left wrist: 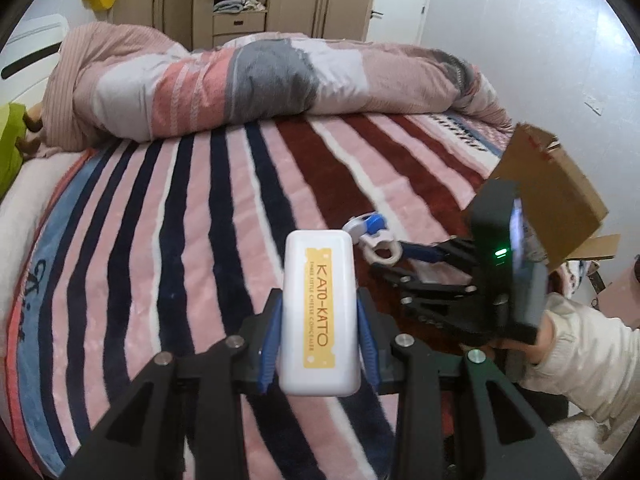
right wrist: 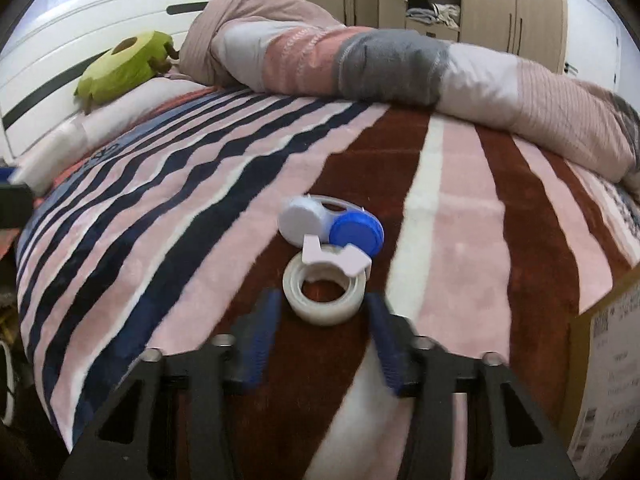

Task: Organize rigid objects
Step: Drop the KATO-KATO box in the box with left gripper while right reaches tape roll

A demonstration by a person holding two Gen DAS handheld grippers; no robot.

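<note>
My left gripper (left wrist: pixel 319 296) is shut on a white oblong case (left wrist: pixel 320 320) with a yellow KATO-KATO label, held above the striped blanket (left wrist: pixel 180 220). A clear tape roll (right wrist: pixel 320 316) with a white dispenser tab lies on the blanket, touching a white-and-blue contact lens case (right wrist: pixel 304 220) behind it. My right gripper (right wrist: pixel 324 300) is open, with its blue pads on either side of the tape roll's near edge and a gap to each. In the left wrist view the right gripper (left wrist: pixel 400 260) reaches toward the tape roll (left wrist: pixel 380 254), held by a hand in a light sleeve (left wrist: pixel 580 360).
An open cardboard box (left wrist: pixel 556 196) stands at the bed's right edge, its side (right wrist: pixel 612 360) close to my right gripper. A rolled duvet (right wrist: pixel 360 60) lies across the far side of the bed. A green plush (right wrist: pixel 124 64) rests by the white headboard. A wardrobe stands behind.
</note>
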